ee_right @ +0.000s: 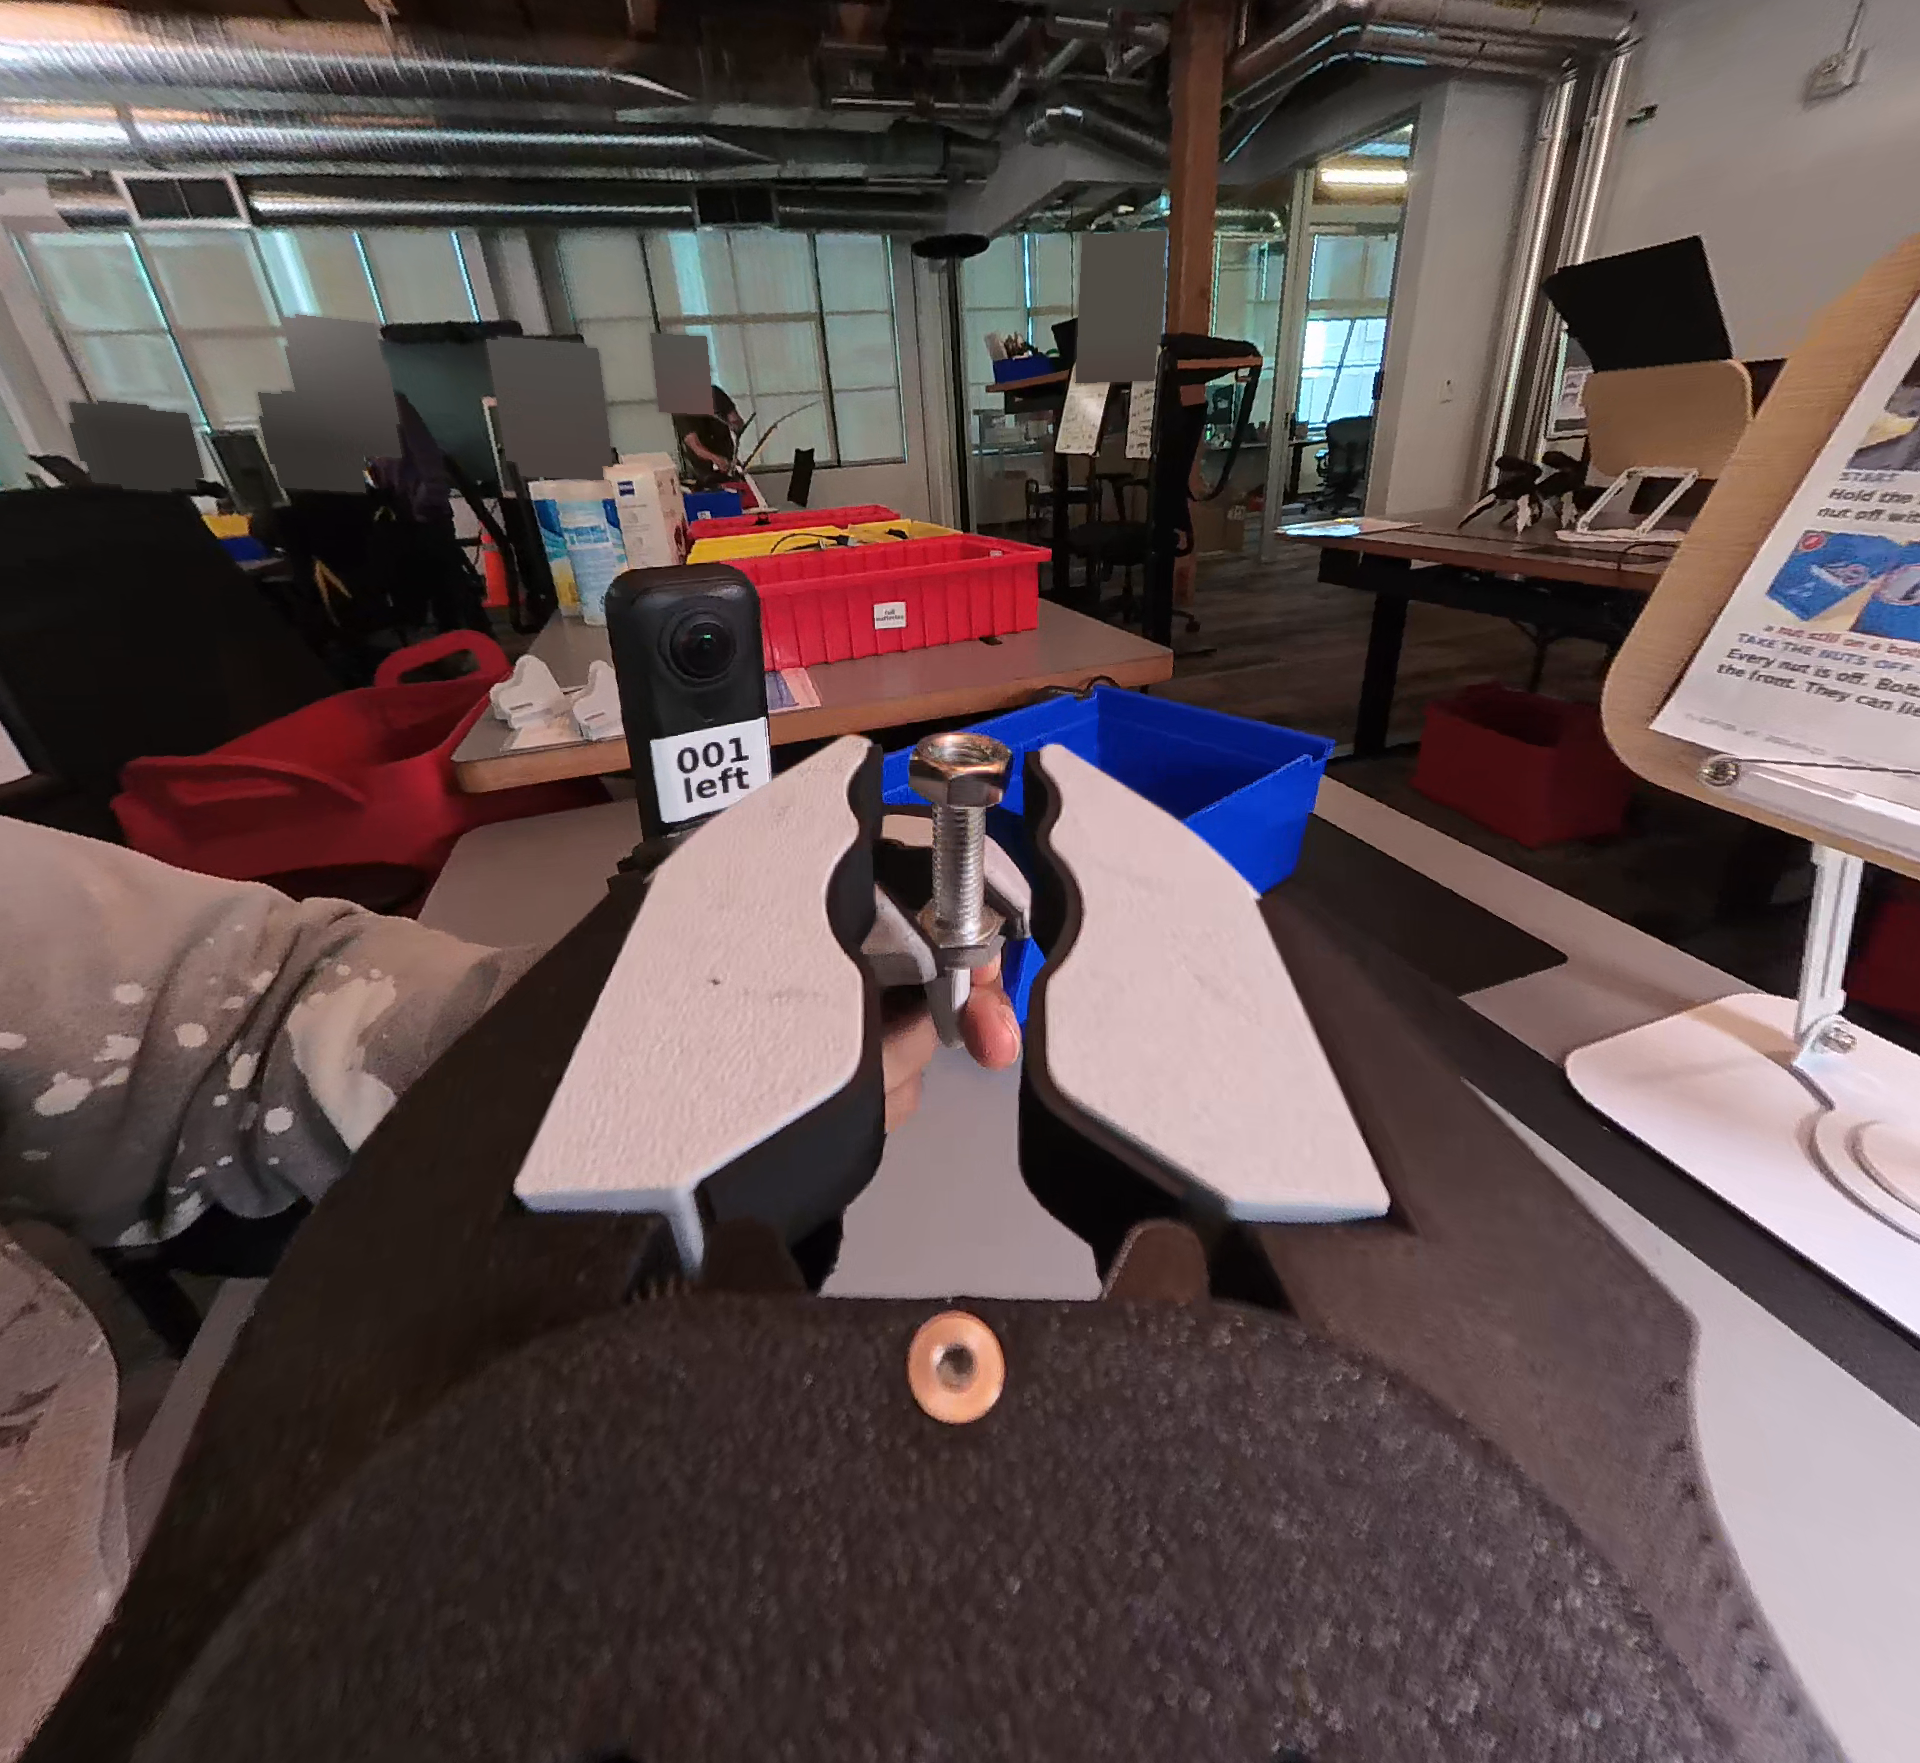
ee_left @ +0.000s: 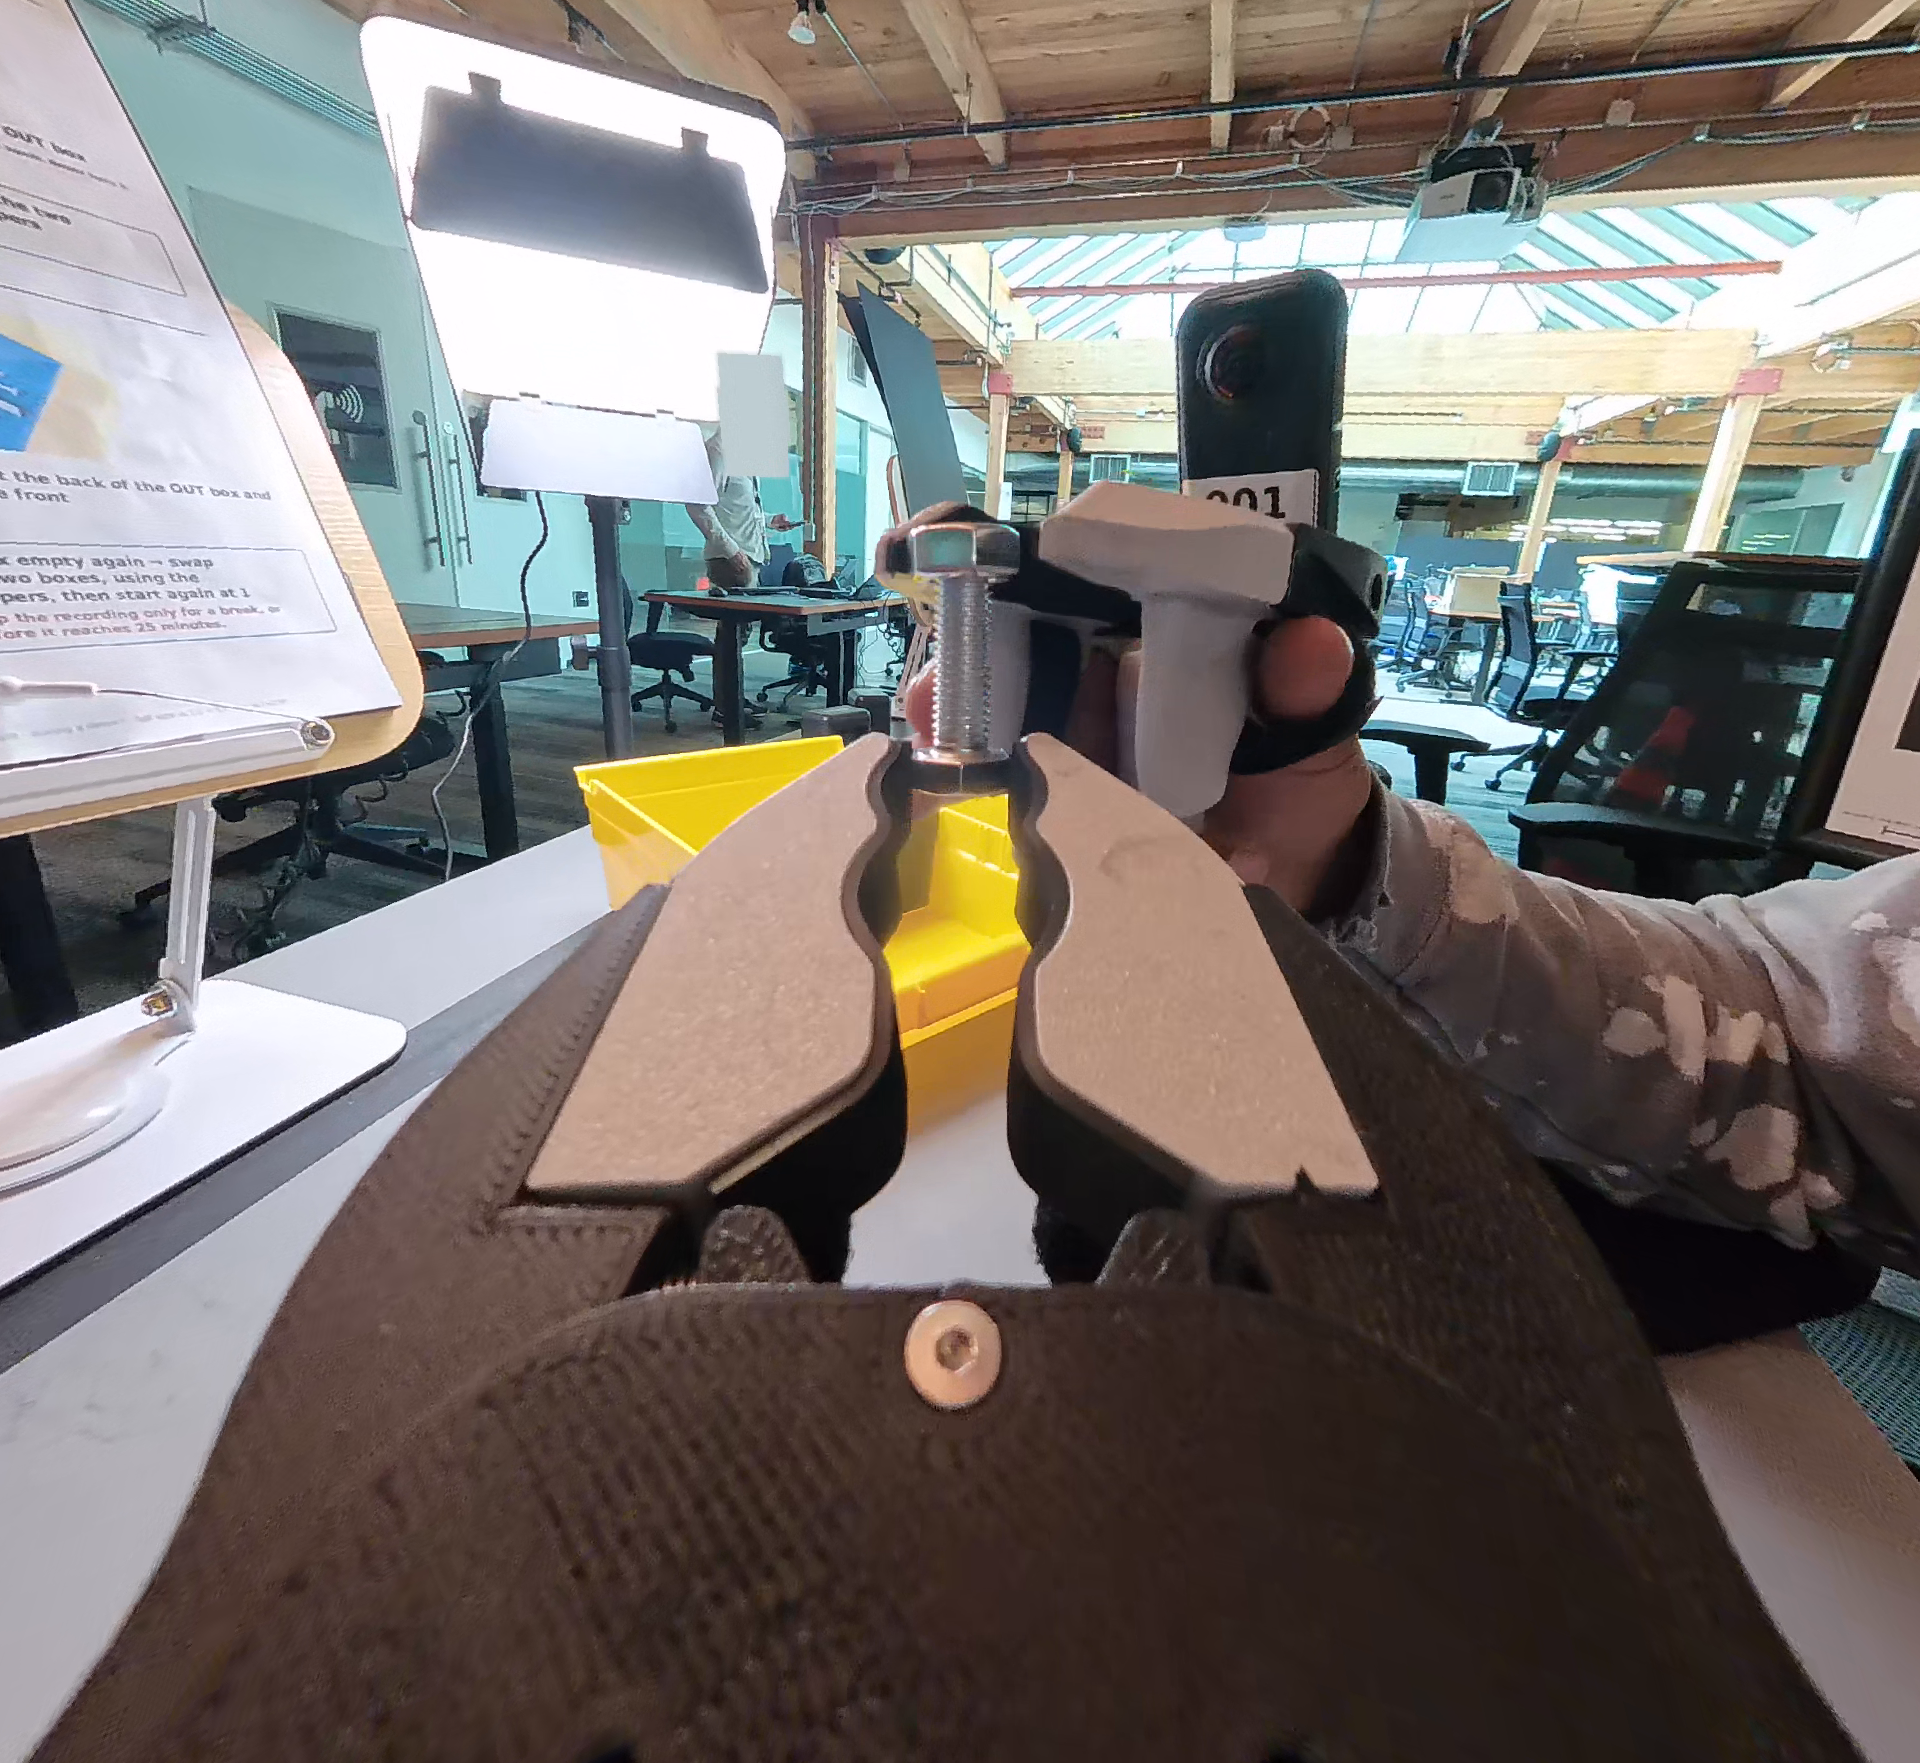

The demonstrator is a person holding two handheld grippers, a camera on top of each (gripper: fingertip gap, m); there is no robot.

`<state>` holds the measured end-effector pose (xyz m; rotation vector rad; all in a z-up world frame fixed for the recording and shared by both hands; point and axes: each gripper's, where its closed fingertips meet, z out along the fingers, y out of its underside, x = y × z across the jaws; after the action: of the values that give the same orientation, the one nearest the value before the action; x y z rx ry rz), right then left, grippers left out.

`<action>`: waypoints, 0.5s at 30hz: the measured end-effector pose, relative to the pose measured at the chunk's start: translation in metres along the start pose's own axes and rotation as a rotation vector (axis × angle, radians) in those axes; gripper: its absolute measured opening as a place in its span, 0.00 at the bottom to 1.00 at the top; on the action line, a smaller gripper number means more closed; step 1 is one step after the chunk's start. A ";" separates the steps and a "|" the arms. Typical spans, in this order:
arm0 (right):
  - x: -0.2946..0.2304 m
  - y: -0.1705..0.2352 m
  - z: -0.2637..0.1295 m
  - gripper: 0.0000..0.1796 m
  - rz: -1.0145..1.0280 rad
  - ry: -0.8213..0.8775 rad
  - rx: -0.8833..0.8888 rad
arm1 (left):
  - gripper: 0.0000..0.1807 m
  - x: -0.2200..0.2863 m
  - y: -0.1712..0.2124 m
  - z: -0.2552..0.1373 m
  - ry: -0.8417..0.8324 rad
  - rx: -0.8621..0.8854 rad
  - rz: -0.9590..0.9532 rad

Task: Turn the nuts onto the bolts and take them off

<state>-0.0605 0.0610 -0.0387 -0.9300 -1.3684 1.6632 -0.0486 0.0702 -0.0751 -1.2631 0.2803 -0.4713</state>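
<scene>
Shiny threaded bolt (ee_left: pixel 961 648), nut (ee_left: pixel 958 757) apparently seated.

two chunky black 3D-printed grippers, left gripper (ee_left: pixel 958 768) and right gripper (ee_right: pixel 954 778), wavy light-grey fingers (ee_left: pixel 748 965), silver pivot screw (ee_left: pixel 953 1352), black camera (ee_right: pixel 691 674) with white label, bleach-spotted grey sleeve (ee_left: pixel 1662 1017), black fingerless glove (ee_left: pixel 1320 726)

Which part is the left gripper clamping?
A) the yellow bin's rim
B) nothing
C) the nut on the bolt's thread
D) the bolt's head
C: the left gripper pinches the nut at the lower end of the bolt, while the right gripper holds the head.
</scene>
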 end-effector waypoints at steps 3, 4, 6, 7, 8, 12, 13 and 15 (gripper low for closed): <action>0.001 0.000 -0.002 0.10 0.002 -0.009 -0.005 | 0.10 0.001 -0.001 0.000 0.007 -0.001 -0.002; 0.001 0.000 -0.003 0.10 0.004 -0.019 -0.007 | 0.10 0.001 -0.001 0.000 0.010 -0.001 -0.002; -0.001 0.000 -0.005 0.10 0.001 -0.050 -0.009 | 0.10 0.004 -0.001 0.000 0.031 -0.002 -0.008; -0.002 -0.001 -0.007 0.10 -0.001 -0.074 -0.009 | 0.10 0.006 -0.001 0.000 0.049 -0.002 -0.015; -0.005 -0.001 -0.009 0.10 -0.003 -0.103 -0.006 | 0.10 0.009 -0.001 0.001 0.077 0.001 -0.026; -0.021 -0.010 -0.023 0.10 0.002 -0.260 0.037 | 0.10 0.030 0.004 0.001 0.264 -0.028 -0.127; -0.025 -0.013 -0.028 0.10 0.008 -0.301 0.040 | 0.10 0.037 0.006 0.000 0.320 -0.039 -0.157; -0.023 -0.018 -0.035 0.10 -0.019 -0.299 0.048 | 0.10 0.043 0.007 0.001 0.354 -0.030 -0.181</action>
<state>-0.0173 0.0567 -0.0246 -0.6558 -1.5185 1.8674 -0.0093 0.0517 -0.0795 -1.2357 0.4739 -0.8515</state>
